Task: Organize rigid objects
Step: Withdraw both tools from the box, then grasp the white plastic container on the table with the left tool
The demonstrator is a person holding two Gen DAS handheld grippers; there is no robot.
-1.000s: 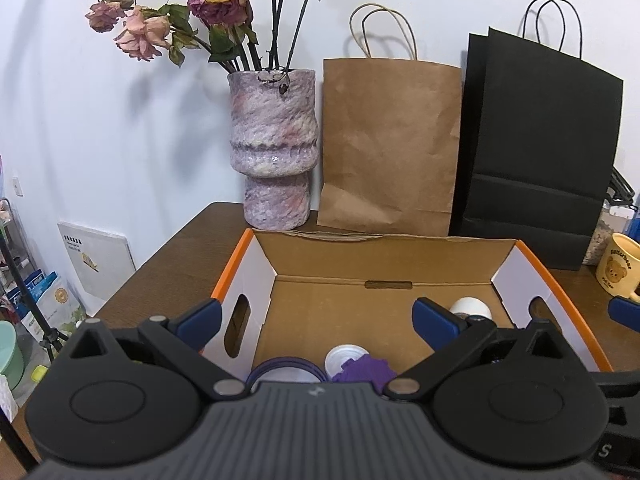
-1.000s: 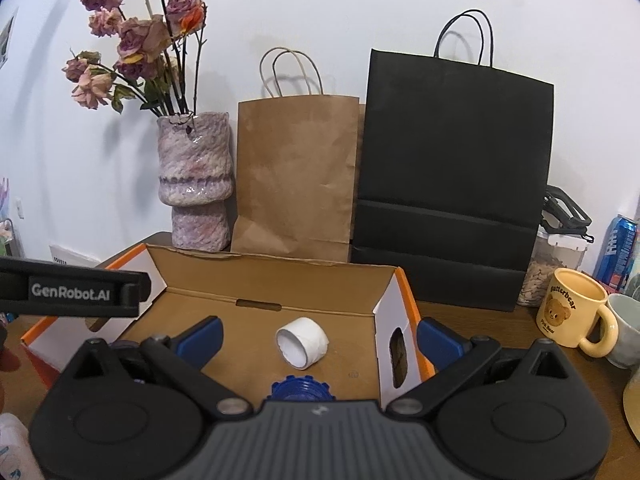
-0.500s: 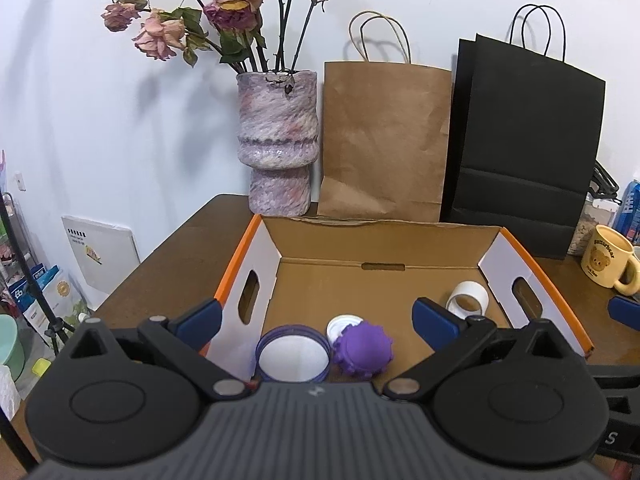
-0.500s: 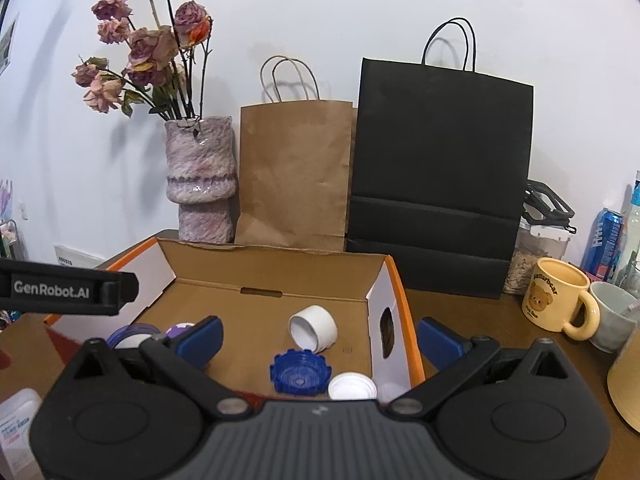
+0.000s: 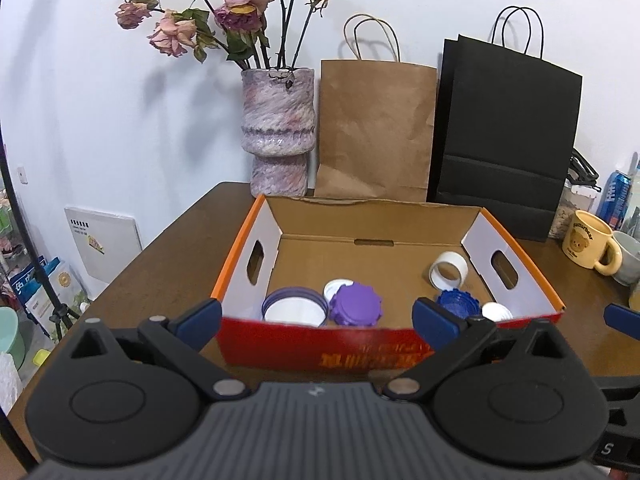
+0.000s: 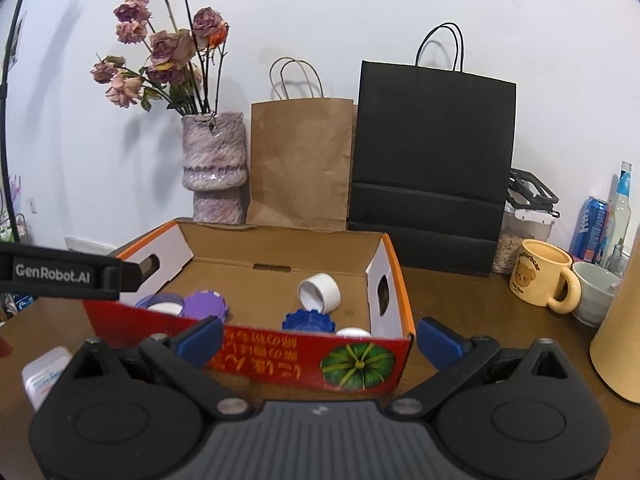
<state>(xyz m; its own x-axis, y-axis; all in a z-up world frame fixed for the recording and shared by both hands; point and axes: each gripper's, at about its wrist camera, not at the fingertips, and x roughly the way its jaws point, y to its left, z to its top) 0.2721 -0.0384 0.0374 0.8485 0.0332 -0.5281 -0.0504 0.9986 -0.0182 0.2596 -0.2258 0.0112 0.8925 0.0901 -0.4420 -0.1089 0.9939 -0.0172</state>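
Observation:
A cardboard box [image 5: 320, 350] with an orange rim and red front wall sits on the brown table. Inside lie a purple scalloped lid [image 5: 358, 308], a purple-rimmed lid [image 5: 294, 311], a small white cap [image 5: 336, 287], a white ring cap [image 5: 448, 270], a blue scalloped lid [image 5: 458, 304] and another white cap [image 5: 496, 311]. My left gripper [image 5: 316, 320] hangs open in front of the box's near wall, holding nothing. My right gripper [image 6: 320, 340] is also open and empty, facing the box [image 6: 280, 360] near its right corner.
Behind the box stand a vase of dried roses [image 5: 278, 140], a brown paper bag [image 5: 374, 128] and a black bag [image 5: 504, 132]. On the right are a yellow mug [image 6: 540, 276], a grey cup [image 6: 592, 292] and a tan cylinder [image 6: 620, 340]. A small white bottle [image 6: 44, 372] lies near left.
Both grippers have drawn back from over the box toward its near side. The red front wall and more of the lids have come into view. Both stayed open.

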